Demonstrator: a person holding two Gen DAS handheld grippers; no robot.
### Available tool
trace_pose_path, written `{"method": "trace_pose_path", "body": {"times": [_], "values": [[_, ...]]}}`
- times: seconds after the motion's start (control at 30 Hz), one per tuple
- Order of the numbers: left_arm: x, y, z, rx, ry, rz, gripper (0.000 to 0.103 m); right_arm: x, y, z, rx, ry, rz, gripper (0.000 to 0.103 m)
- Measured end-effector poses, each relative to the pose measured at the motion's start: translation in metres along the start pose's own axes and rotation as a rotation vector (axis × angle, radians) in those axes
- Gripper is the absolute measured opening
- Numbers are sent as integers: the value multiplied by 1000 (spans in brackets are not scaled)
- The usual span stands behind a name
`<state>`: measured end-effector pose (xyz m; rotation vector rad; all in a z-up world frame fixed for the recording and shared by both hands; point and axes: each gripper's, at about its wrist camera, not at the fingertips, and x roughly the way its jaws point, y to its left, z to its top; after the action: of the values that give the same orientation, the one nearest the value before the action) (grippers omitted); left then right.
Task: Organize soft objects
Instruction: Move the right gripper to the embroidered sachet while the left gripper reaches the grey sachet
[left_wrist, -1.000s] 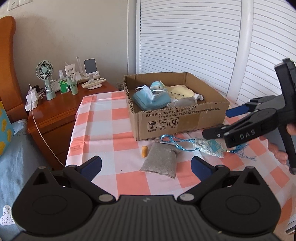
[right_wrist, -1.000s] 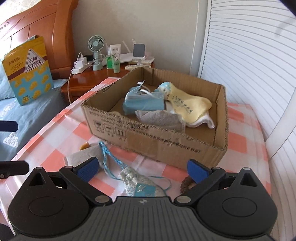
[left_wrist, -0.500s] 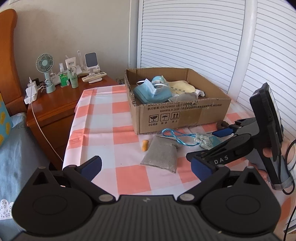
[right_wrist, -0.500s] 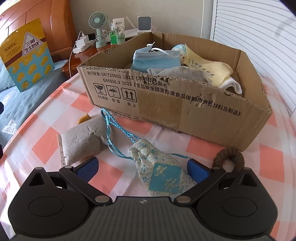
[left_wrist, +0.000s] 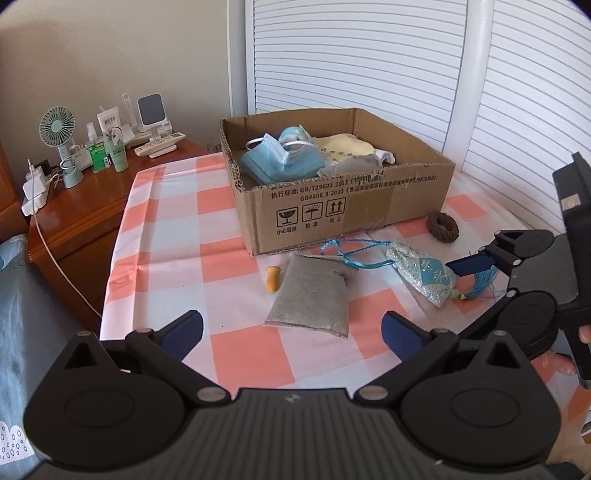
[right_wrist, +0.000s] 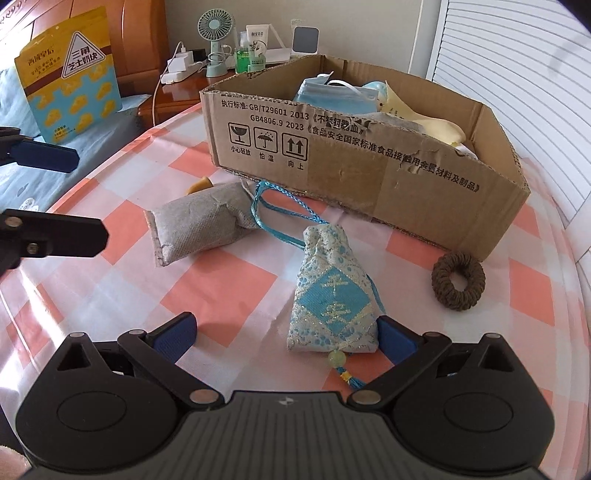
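A cardboard box (left_wrist: 354, 210) (right_wrist: 369, 147) on the checked cloth holds blue face masks (left_wrist: 280, 158), a yellow cloth and a grey pouch. In front of it lie a grey pouch (left_wrist: 312, 291) (right_wrist: 199, 221), a blue-and-white sachet (left_wrist: 424, 273) (right_wrist: 332, 299) with a blue cord, a brown hair tie (left_wrist: 442, 226) (right_wrist: 458, 280) and an orange earplug (left_wrist: 273, 278). My right gripper (right_wrist: 286, 334) is open, low over the table, with the sachet's lower end between its fingers. My left gripper (left_wrist: 291, 332) is open and empty, just short of the grey pouch.
A wooden nightstand (left_wrist: 81, 218) at the left carries a small fan (left_wrist: 59, 144), bottles and a charger with a white cable. A yellow snack bag (right_wrist: 68, 74) stands on the bed. Louvred white doors (left_wrist: 369, 55) stand behind the table.
My right gripper has dropped low toward the table and come up to the sachet, so the sachet now lies between its open fingers. My left gripper has pulled back slightly.
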<state>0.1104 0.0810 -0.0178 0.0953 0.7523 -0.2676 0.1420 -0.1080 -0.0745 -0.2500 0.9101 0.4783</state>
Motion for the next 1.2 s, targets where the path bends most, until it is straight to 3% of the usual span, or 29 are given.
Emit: {"method": "trace_pose_path", "body": {"times": [0.37,0.57,0.67,0.73,0.87,0.97,1.07,1.2], "values": [[58,-9,1,68,91,-62,102,-11,-4,-20,-12,-57,9,103],[85,-4,2,19,138,-91,102,-12,-5,-22,-19,-72,15,103],[86,-5,3,27,122,-89,99,-12,-5,-23,-20,-79,16,103],[87,-7,3,24,118,-88,92,-13,-5,-24,-20,-82,16,103],[87,-11,5,51,110,-66,67,-12,-5,-24,-20,-85,16,103],[83,-13,6,58,98,-65,55,-13,-5,-24,-19,-85,14,103],[80,-14,5,64,92,-66,49,-13,-5,-24,-17,-85,11,103],[72,-14,0,66,96,-77,49,-13,-4,-25,-11,-87,3,103]]}}
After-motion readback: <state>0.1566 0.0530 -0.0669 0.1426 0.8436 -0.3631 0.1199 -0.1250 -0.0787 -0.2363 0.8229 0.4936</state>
